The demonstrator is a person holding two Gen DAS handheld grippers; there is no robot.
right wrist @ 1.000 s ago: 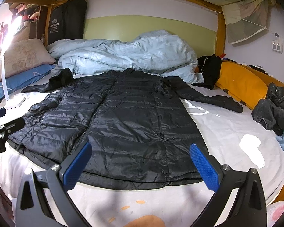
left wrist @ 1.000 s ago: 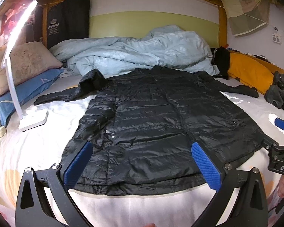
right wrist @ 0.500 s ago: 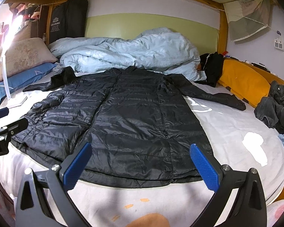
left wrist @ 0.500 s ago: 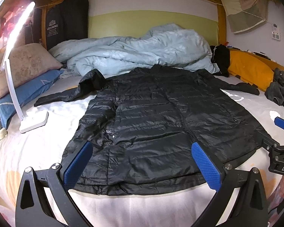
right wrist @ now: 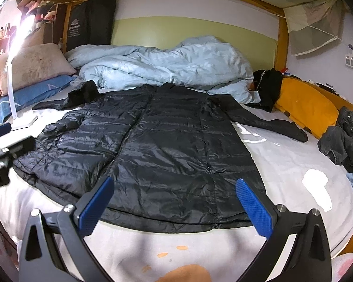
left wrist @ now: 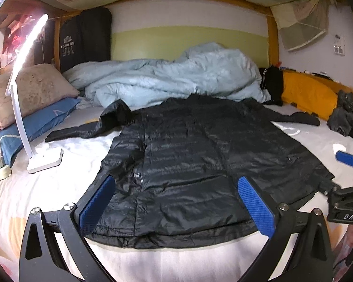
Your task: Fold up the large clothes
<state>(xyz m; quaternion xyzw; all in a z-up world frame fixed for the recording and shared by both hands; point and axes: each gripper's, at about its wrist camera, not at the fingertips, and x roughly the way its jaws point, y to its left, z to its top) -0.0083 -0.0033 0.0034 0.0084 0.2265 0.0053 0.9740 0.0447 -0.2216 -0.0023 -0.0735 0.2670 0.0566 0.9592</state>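
Note:
A long black quilted puffer coat [left wrist: 195, 164] lies spread flat on the white bed sheet, hem toward me, collar toward the far duvet, sleeves stretched out to both sides. It also shows in the right wrist view [right wrist: 167, 145]. My left gripper [left wrist: 176, 202] is open and empty, hovering over the hem near the coat's left half. My right gripper [right wrist: 175, 205] is open and empty above the hem on the right half. The right gripper's side shows at the edge of the left wrist view [left wrist: 348, 188].
A crumpled light-blue duvet [left wrist: 176, 77] lies behind the coat. Pillows [left wrist: 30, 94] and a white desk lamp [left wrist: 44, 159] stand at the left. An orange cushion [right wrist: 306, 108] and dark clothes [right wrist: 343, 138] lie along the right side. The bed's front edge is just below the hem.
Both grippers shifted slightly; the views drifted a little, with the coat sitting a touch higher in the right wrist view. The coat has not moved and both grippers stay open.

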